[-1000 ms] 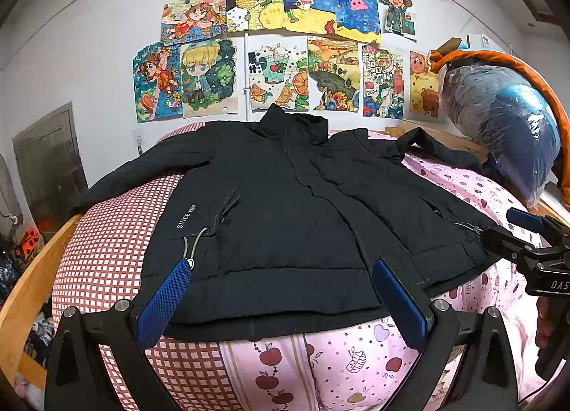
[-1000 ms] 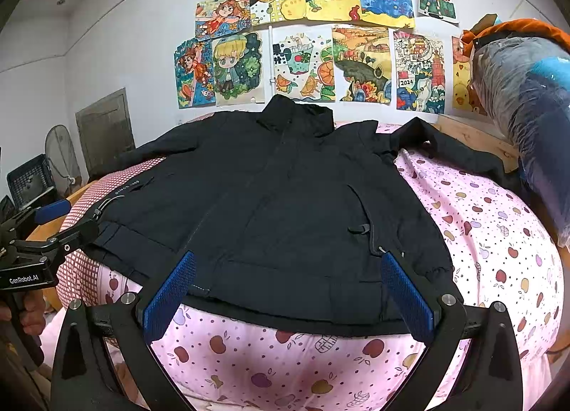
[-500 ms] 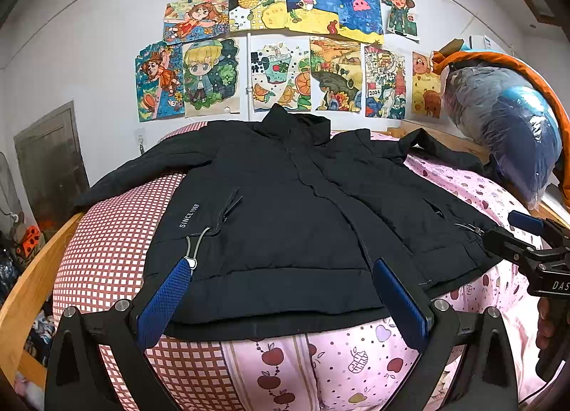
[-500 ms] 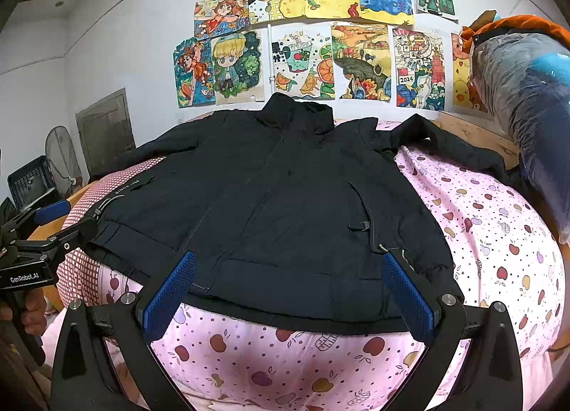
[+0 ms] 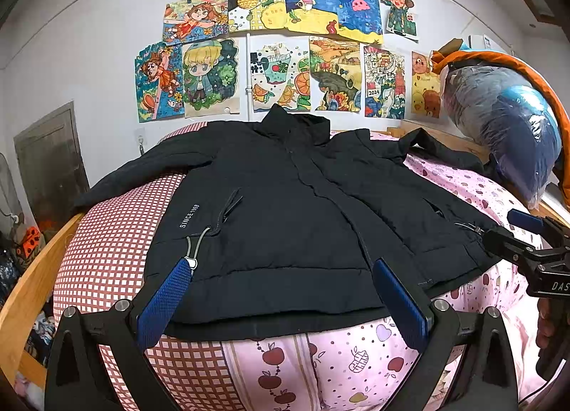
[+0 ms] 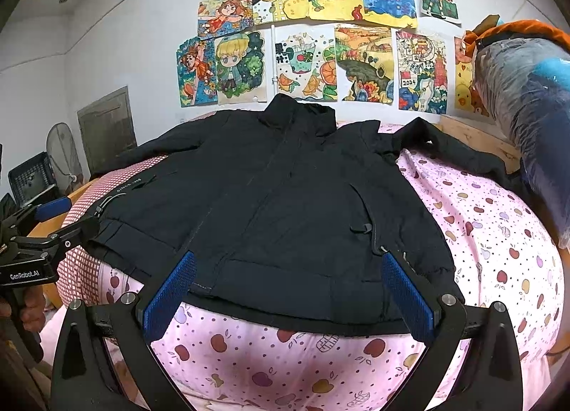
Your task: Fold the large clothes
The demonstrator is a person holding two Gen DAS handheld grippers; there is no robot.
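Almost nothing has changed over the last second: the black jacket (image 5: 285, 218) lies as it did, front up and spread flat on the bed (image 5: 121, 232), collar toward the wall, both sleeves out to the sides. So no fold has started, and you are only lining up at the hem. Your left tool (image 5: 281, 300) hovers at the hem with its blue pads wide apart, gripping nothing. Your right tool (image 6: 288, 297) is equally spread and empty, its pads just over the hem edge. Whether either pad brushes the cloth, you can't tell.
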